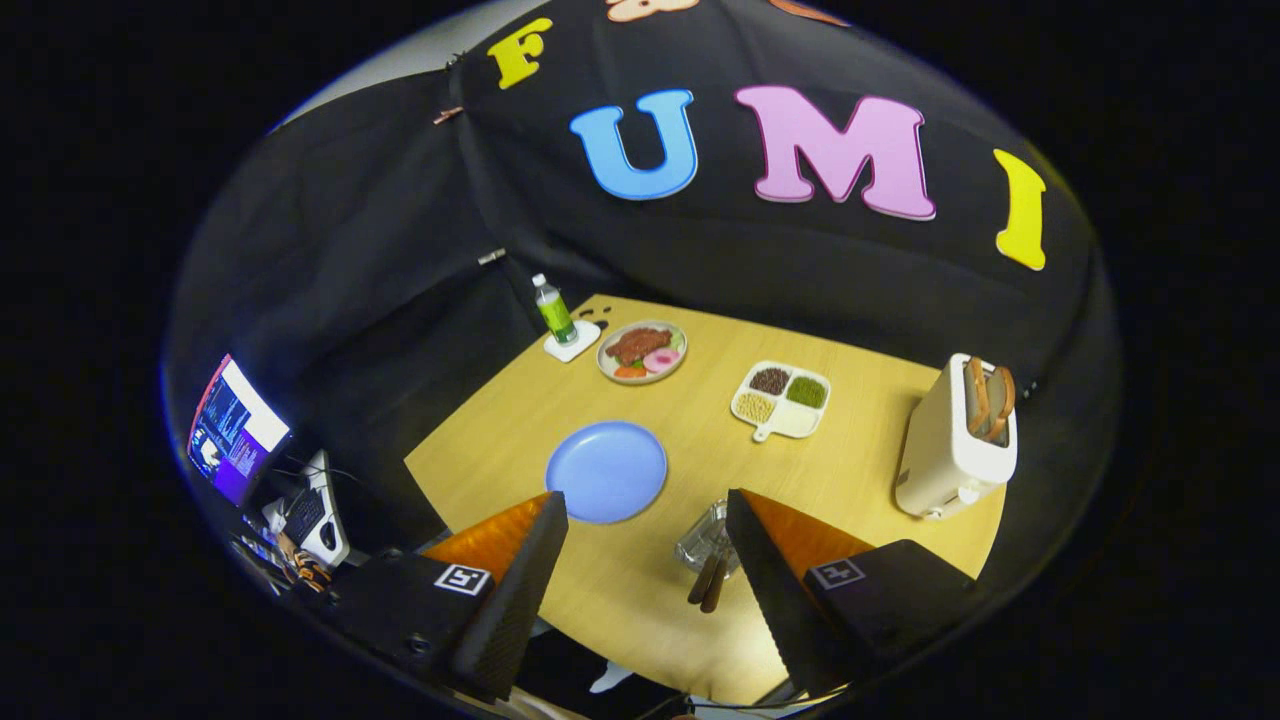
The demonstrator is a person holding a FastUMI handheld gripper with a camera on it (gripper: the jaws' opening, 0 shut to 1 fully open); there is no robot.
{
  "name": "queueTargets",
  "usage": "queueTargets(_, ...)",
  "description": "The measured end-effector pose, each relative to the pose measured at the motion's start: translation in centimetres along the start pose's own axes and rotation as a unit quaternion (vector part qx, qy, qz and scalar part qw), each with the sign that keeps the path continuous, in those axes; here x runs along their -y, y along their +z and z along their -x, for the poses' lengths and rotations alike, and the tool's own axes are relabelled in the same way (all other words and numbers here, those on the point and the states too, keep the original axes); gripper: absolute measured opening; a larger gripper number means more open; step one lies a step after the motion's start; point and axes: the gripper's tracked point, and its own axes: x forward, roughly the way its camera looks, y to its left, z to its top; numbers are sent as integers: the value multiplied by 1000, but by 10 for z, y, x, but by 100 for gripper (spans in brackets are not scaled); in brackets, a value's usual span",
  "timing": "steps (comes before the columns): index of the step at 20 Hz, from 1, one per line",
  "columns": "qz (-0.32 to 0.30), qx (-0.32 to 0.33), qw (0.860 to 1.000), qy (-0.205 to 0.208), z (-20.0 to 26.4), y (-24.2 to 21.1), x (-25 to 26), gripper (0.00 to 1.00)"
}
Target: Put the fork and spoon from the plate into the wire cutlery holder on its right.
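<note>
Gripper (645, 545) wide open, holding nothing, above the counter (640, 610) near edge. Bare counter lies between the fingers. Blue plate (606, 471) just ahead; wire cutlery holder (706, 540), two handles (708, 584) protruding, beside the right finger.

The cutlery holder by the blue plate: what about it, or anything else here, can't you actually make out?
- Wire cutlery holder: partly hidden behind one finger of the open gripper.
- Two handles stick out of it; their heads are hidden, so fork and spoon cannot be told apart.
- Bottle: too small for detail.
- Blue plate looks bare.
</note>
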Motion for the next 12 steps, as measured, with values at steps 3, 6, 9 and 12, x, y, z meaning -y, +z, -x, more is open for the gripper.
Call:
queueTargets(3,20,87,995,-36,19,36,6,100)
queueTargets(6,27,167,983,-66,45,71,12,99)
queueTargets(9,36,217,972,-81,63,90,14,99)
queueTargets(12,38,249,963,-95,73,103,13,99)
